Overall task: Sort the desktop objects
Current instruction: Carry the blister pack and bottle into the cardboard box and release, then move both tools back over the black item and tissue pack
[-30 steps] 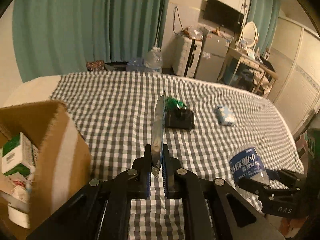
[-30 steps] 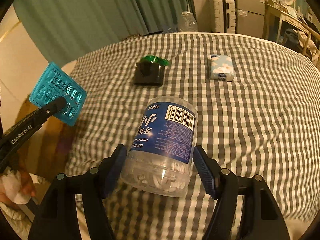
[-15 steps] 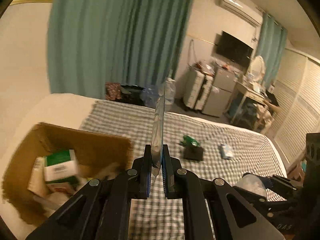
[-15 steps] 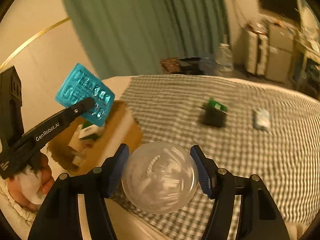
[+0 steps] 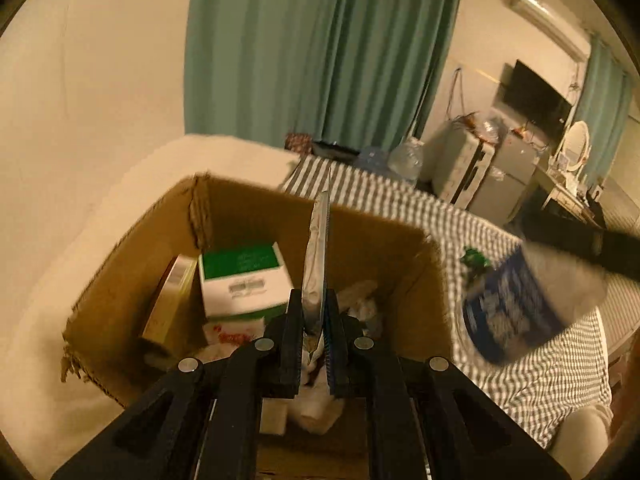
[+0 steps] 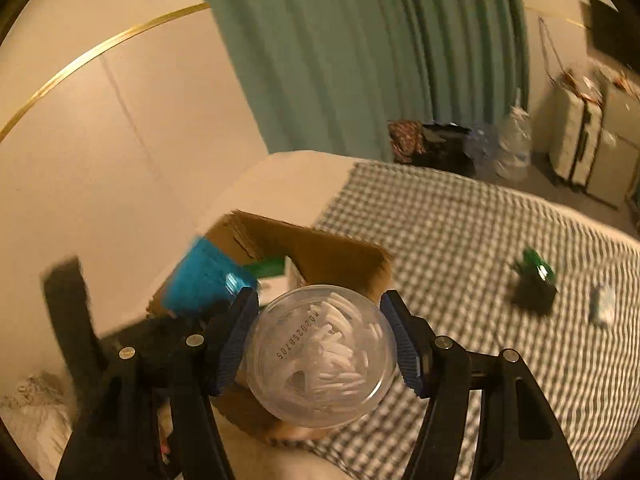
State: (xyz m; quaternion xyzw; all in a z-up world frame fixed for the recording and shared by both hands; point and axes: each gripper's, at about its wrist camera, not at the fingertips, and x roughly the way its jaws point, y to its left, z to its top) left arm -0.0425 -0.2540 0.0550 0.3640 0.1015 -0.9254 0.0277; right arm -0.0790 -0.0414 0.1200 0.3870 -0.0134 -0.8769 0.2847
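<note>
Dim amber light, motion blur, fisheye-warped edges.

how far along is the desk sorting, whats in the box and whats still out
Done: the cardboard box already holds a green-and-white carton and other packets. In hand: the left gripper grips a blister pack over the box; the right gripper holds the clear floss-pick jar. Left on the checked cloth: a black-and-green item and a small pale packet.

Home bedroom — checked bedcover [image 6: 460,232], teal curtains [image 5: 320,52], wall television [image 5: 536,94], round vanity mirror [image 5: 576,146], air conditioner [image 5: 540,4] high on the wall.
</note>
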